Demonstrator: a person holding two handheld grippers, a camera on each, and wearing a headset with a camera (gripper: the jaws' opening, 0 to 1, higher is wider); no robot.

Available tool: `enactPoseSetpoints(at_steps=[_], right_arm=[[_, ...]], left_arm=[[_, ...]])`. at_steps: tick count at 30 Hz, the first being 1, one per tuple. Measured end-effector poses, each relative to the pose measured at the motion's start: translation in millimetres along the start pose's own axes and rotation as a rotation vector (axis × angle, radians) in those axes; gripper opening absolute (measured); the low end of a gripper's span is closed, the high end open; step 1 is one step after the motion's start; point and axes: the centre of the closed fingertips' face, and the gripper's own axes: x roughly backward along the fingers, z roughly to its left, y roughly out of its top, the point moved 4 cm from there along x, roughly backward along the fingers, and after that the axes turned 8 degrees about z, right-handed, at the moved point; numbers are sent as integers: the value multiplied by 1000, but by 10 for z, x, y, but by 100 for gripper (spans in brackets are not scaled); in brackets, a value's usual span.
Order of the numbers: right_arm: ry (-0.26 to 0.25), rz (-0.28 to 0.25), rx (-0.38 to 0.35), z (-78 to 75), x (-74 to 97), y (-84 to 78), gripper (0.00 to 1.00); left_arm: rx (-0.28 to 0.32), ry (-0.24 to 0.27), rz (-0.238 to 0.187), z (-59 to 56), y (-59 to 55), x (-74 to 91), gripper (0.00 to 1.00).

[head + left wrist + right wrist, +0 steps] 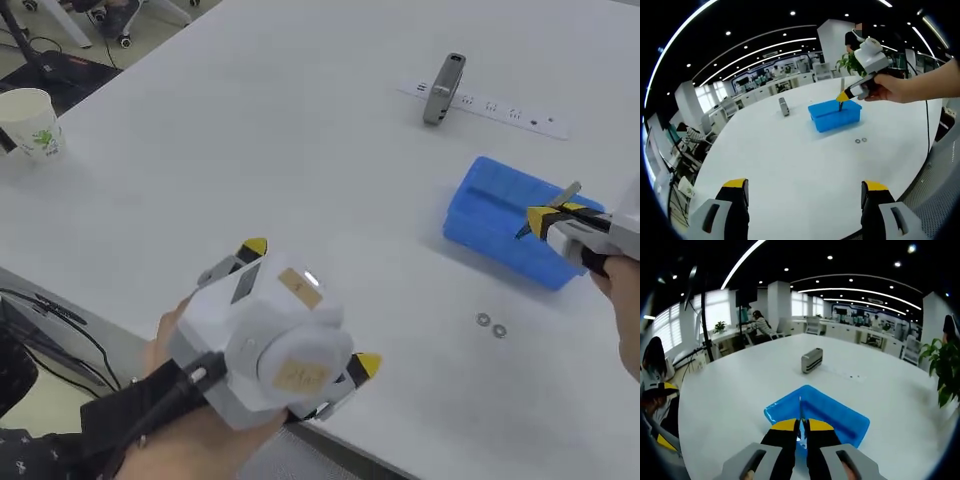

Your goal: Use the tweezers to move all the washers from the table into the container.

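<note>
A blue container (500,225) lies on the white table (300,150) at the right. Two small washers (491,325) rest side by side on the table just in front of it, also visible in the left gripper view as washers (861,140). My right gripper (545,222) is shut on slim metal tweezers (800,412), whose tips point down over the container (835,415). Whether the tips hold a washer cannot be made out. My left gripper (310,305) hovers near the table's front edge, open with nothing between its fingers (735,187).
A grey box-shaped device (444,88) stands on a white power strip (500,108) at the back. A paper cup (30,122) sits at the far left. Cables hang below the table's front edge (60,320). Office desks and seated people are in the background.
</note>
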Motion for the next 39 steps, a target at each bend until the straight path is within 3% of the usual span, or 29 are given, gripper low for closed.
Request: enactPoseSetpoints(at_steps=[9, 17, 23, 29, 39], right_arm=[[26, -78, -10, 93, 275, 197, 2], [87, -96, -12, 296, 427, 162, 2], [107, -68, -15, 413, 454, -17, 3], [127, -6, -12, 441, 381, -295, 3], [150, 61, -26, 543, 334, -590, 3]], left_arm=[[2, 0, -5, 1, 5, 3, 95], [2, -3, -5, -2, 5, 2, 95], [5, -2, -3, 0, 3, 2, 94], [2, -1, -2, 0, 2, 1, 94], [4, 0, 0, 4, -2, 1, 94]])
